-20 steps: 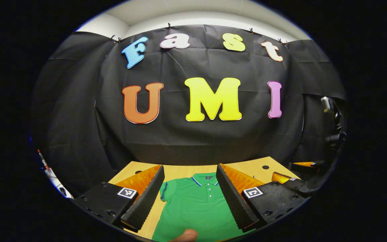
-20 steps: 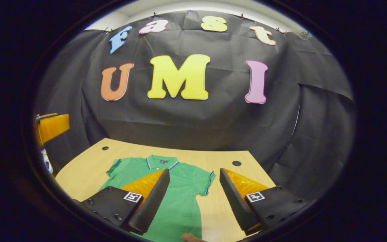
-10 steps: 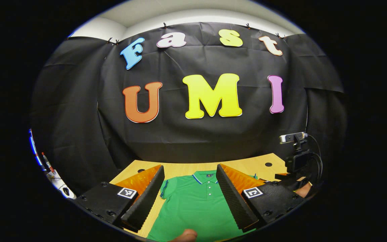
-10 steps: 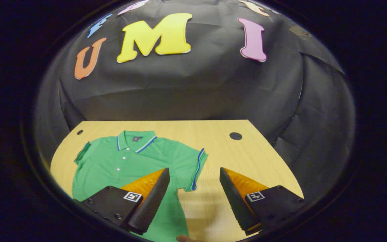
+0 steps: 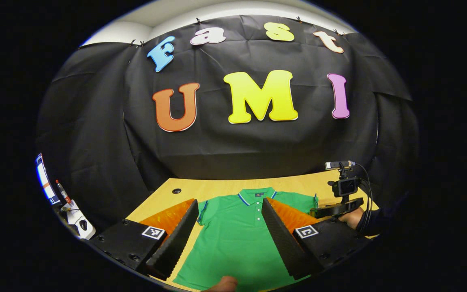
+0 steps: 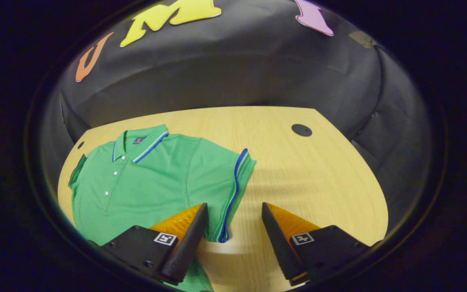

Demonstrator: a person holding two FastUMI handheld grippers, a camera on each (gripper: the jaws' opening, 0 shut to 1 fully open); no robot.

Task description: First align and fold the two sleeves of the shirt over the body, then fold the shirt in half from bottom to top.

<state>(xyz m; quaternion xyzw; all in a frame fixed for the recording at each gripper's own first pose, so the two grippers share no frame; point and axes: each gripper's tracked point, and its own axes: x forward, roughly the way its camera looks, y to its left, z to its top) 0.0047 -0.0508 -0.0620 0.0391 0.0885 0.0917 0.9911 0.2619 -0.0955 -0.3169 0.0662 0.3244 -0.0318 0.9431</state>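
A green polo shirt (image 5: 239, 235) (image 6: 152, 178) with blue-and-white trim lies flat on the wooden table (image 6: 318, 178), collar toward the wall. My left gripper (image 5: 229, 239) hangs open above the shirt's body. My right gripper (image 6: 231, 233) is open and low over the shirt's blue-edged sleeve (image 6: 233, 182), whose cuff end lies between the fingers without touching them. In the left gripper view the right gripper (image 5: 333, 210) and the hand (image 5: 353, 219) holding it show at the shirt's far sleeve.
The table has round holes near its back corners (image 6: 301, 129) (image 5: 176, 190). Black cloth walls (image 5: 233, 150) close in behind and beside the table. Bare wood (image 6: 322, 202) lies right of the shirt. A thumb tip (image 5: 224, 284) shows at the bottom edge.
My right gripper has dropped and tilted down toward the shirt's sleeve, which now lies between its open fingers. My left gripper has tipped slightly downward over the shirt's body.
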